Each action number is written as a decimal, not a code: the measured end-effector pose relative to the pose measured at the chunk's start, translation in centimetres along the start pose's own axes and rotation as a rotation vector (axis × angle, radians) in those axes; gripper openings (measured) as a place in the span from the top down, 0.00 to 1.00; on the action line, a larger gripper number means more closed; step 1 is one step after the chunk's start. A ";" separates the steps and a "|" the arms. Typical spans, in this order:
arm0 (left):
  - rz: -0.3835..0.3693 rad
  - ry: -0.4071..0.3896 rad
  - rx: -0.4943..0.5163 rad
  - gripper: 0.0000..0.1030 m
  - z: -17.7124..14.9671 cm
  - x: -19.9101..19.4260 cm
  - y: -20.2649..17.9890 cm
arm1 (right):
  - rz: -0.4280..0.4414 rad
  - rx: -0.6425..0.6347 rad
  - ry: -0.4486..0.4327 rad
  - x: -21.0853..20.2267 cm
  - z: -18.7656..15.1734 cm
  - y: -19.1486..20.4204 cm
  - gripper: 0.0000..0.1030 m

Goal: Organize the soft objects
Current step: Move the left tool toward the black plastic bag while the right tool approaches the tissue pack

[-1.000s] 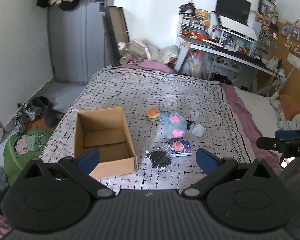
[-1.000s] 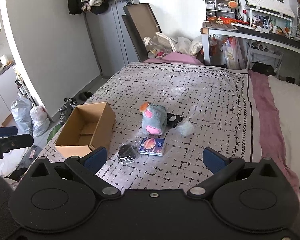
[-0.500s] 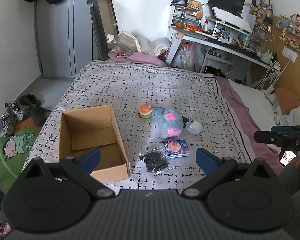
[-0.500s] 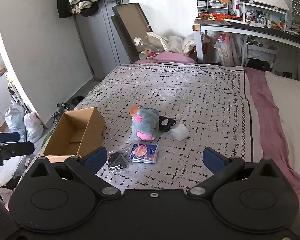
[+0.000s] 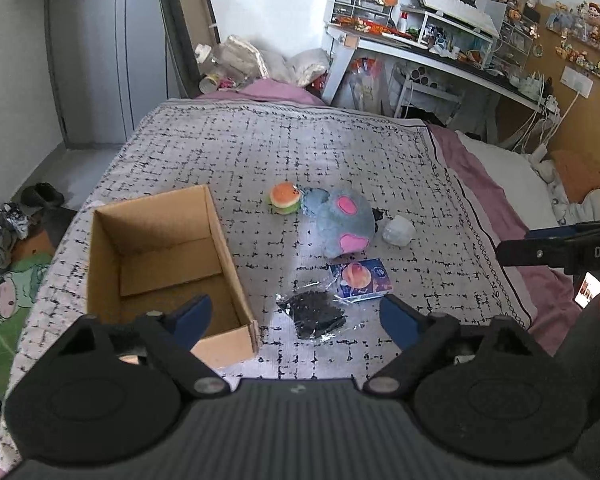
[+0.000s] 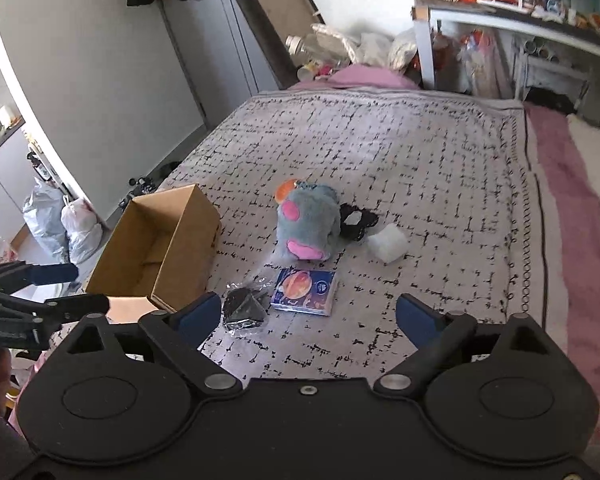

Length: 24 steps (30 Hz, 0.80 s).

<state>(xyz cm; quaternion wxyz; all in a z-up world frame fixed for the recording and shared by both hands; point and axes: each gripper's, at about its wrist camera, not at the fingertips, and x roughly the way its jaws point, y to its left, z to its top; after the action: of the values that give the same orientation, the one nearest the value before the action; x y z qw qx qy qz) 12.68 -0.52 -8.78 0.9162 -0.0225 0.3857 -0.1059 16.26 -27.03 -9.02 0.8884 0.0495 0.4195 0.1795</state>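
Observation:
An open cardboard box (image 5: 156, 264) (image 6: 160, 256) sits empty at the bed's left edge. To its right lie a burger plush (image 5: 285, 198), a grey-and-pink plush (image 5: 342, 228) (image 6: 306, 226), a small white soft lump (image 5: 398, 231) (image 6: 387, 243), a black item (image 6: 354, 222) behind the plush, a blue packet (image 5: 364, 282) (image 6: 305, 292) and a black item in clear plastic (image 5: 314, 314) (image 6: 244, 306). My left gripper (image 5: 296, 318) is open above the box's near right corner. My right gripper (image 6: 308, 314) is open just short of the blue packet. Both are empty.
The bed has a grey patterned cover (image 5: 260, 152) and a pink sheet (image 6: 560, 200) on the right. A cluttered desk (image 5: 440, 52) stands behind it, a door (image 5: 96, 56) at the back left. Bags (image 6: 60, 224) and shoes lie on the floor at left.
Both grippers have moved forward and lower toward the objects on the bed, which now look larger. Both stay open and empty. The objects have not moved.

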 end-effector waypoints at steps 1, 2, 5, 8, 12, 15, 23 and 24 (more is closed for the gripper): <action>-0.008 0.005 -0.002 0.14 0.1 0.3 0.1 | 0.006 0.006 0.012 0.4 0.2 -0.1 0.15; -0.017 0.014 -0.010 0.15 0.1 0.8 0.2 | 0.009 0.008 0.022 0.7 0.4 -0.1 0.17; -0.043 0.041 -0.034 0.21 0.4 2.0 0.6 | 0.014 0.006 0.053 1.9 1.1 0.1 0.19; -0.058 0.036 -0.027 0.23 0.7 2.6 0.5 | 0.031 0.010 0.074 3.1 1.7 0.2 0.25; -0.079 0.062 -0.025 0.30 1.1 4.2 0.5 | 0.041 0.013 0.116 4.9 2.4 0.2 0.32; -0.089 0.084 -0.003 0.35 1.4 5.4 0.2 | 0.053 0.013 0.144 6.2 2.9 0.1 0.39; -0.129 0.179 0.068 0.38 1.5 9.5 -1.2 | 0.053 0.002 0.204 9.8 3.1 -0.9 0.39; -0.137 0.191 0.073 0.38 1.5 9.9 -1.3 | 0.052 0.000 0.212 10.1 3.0 -1.0 0.39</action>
<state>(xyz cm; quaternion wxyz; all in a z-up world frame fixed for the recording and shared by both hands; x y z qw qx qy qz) 20.30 -3.90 -14.53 0.8662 -0.0053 0.4646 -0.1841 24.77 -24.13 -14.67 0.8342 0.0411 0.5095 0.2070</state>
